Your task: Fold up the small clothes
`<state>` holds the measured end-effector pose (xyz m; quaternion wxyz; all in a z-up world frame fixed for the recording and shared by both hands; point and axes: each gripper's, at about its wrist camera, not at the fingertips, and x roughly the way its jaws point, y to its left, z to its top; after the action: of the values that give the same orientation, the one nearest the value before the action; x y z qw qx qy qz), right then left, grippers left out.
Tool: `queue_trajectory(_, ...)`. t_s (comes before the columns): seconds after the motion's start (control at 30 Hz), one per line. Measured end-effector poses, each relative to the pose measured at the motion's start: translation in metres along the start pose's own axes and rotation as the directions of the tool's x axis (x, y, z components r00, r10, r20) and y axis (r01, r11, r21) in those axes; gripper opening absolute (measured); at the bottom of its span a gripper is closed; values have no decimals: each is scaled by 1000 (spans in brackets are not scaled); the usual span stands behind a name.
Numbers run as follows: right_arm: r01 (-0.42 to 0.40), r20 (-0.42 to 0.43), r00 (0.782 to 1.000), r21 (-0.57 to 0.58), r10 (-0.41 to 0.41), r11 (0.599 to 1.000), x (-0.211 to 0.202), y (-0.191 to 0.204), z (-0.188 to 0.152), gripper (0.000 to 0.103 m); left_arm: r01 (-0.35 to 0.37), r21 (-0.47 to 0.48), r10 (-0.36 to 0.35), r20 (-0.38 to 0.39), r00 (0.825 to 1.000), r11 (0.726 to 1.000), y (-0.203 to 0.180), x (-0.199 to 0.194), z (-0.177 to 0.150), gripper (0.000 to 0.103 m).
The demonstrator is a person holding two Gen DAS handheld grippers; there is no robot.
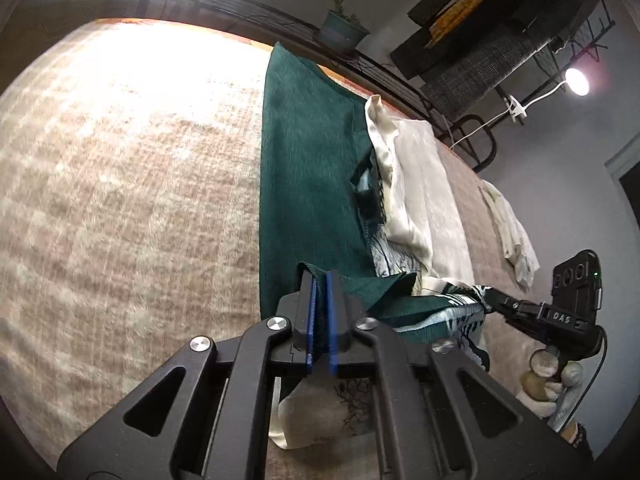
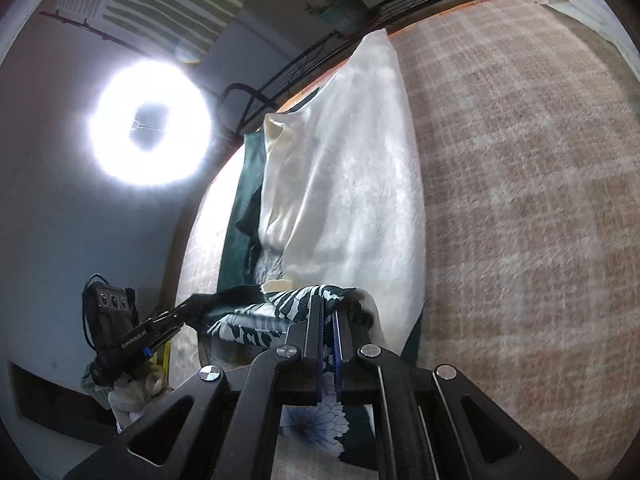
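A dark green garment (image 1: 308, 168) with a white patterned lining lies stretched along the bed. My left gripper (image 1: 321, 280) is shut on its near hem. My right gripper (image 2: 328, 308) is shut on the same garment's green-and-white patterned edge (image 2: 296, 304); it also shows in the left wrist view (image 1: 490, 298). The left gripper appears in the right wrist view (image 2: 192, 302), clamped on green cloth. A cream satin garment (image 2: 344, 160) lies over the green one's right side, also in the left wrist view (image 1: 416, 184).
A beige woven bedspread (image 1: 120, 184) covers the bed. A second pale garment (image 1: 516, 236) lies further right. A black metal bed rail (image 1: 380, 64) with a potted plant (image 1: 344, 30) runs along the far edge. A ring light (image 2: 150, 124) glares left.
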<state>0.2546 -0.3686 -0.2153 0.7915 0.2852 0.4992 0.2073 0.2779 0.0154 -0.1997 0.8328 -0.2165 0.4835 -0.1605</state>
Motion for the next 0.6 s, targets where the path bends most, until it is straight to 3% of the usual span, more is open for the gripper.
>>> queue_trajectory(0.03, 10, 8, 1000, 5, -10, 1000, -1, -2, 3, 11, -1, -1, 1, 2, 1000, 1000, 0, -1, 2, 33)
queue_trajectory(0.1, 18, 31, 999, 24, -19, 1000, -10, -10, 6, 33, -14, -8, 14, 42, 999, 1000, 1, -7, 3, 58)
queue_trajectory(0.23, 37, 72, 997, 26, -38, 999, -25, -19, 8, 33, -18, 0, 18, 72, 997, 1000, 3, -14, 6, 60)
queue_trajectory(0.4, 67, 51, 996, -14, -67, 998, -23, -18, 4, 33, -59, 63, 54, 85, 995, 996, -5, -16, 5, 60)
queue_trajectory(0.6, 135, 42, 990, -97, -132, 986, -12, -3, 6, 33, -115, 69, 109, 86, 990, 991, -7, -7, 17, 60)
